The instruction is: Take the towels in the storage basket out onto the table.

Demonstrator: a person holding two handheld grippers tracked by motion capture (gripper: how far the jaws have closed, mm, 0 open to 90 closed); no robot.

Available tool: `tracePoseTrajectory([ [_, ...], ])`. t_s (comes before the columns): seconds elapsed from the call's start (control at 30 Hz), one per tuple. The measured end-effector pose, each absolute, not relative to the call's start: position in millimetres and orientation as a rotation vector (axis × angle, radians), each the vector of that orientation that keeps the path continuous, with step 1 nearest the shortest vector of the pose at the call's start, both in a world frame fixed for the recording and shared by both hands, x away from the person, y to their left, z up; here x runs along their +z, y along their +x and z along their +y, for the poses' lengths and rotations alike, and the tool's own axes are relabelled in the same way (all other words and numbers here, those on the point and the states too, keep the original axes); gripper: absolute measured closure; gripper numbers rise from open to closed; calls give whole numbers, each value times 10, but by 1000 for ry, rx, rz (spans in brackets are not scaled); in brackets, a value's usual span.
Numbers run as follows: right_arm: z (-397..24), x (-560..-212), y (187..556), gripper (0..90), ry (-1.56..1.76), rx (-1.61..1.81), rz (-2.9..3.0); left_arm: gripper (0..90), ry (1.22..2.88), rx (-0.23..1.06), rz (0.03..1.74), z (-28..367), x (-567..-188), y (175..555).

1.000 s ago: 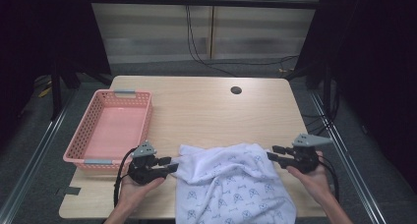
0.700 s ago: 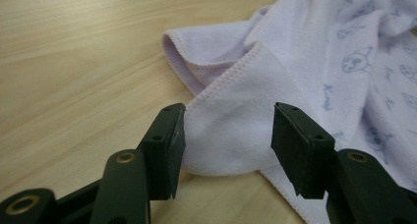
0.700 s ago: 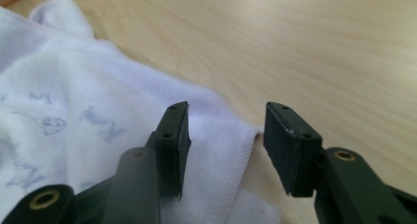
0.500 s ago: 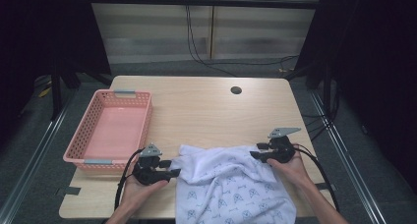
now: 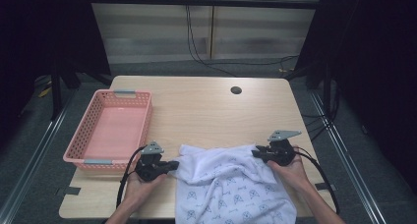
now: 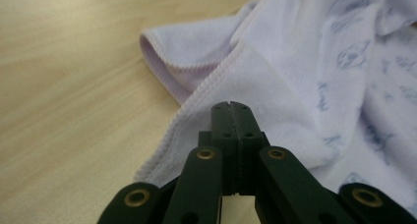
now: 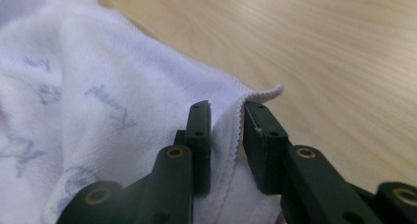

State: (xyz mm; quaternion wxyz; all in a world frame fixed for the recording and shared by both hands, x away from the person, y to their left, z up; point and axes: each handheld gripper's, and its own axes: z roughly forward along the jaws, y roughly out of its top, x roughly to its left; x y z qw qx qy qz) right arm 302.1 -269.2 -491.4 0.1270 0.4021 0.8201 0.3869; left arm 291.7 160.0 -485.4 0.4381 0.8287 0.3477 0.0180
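Observation:
A white cloth with small blue prints lies crumpled at the table's near edge and hangs over it. My left gripper sits at the cloth's left edge. In the left gripper view its jaws are pressed together just inside the pink-stitched hem of the cloth, apparently pinching the fabric. My right gripper is at the cloth's right corner. It stands open with a narrow gap, and the hem of the cloth runs up between the two jaws.
A pink plastic basket stands empty on the left side of the wooden table, just beyond my left hand. A dark round hole is near the far edge. Black cables trail from both grippers.
My right gripper has moved inward from the table's right side to the cloth's right corner. The left gripper has stayed at the left edge.

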Motion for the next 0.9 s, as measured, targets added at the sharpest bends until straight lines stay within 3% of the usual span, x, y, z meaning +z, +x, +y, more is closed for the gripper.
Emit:
tracePoseTrajectory([
  [0.1,-2797,-4784,3002,874,1194,1224,2342,900,2023,39,849,1607,-4788,2898],
  [0.2,-2869,-4696,2976,880,1210,1271,2303,900,2015,47,830,1608,-4743,2890],
  [0.3,-2945,-4630,2935,884,1225,1286,2269,669,2030,60,878,1612,-4780,2891],
  [0.37,-2968,-4618,2920,884,1231,1290,2261,632,2042,61,883,1613,-4802,2898],
  [0.47,-3020,-4603,2869,884,1234,1295,2258,499,2078,54,926,1587,-4862,2928],
  [0.53,-3034,-4619,2823,883,1237,1283,2266,496,2107,94,938,1555,-4873,2909],
  [0.63,-3064,-4638,2751,884,1230,1270,2276,418,2109,75,942,1571,-4889,2890],
  [0.9,-3188,-4661,2641,883,1258,1260,2260,374,2114,73,972,1579,-4937,2903],
])
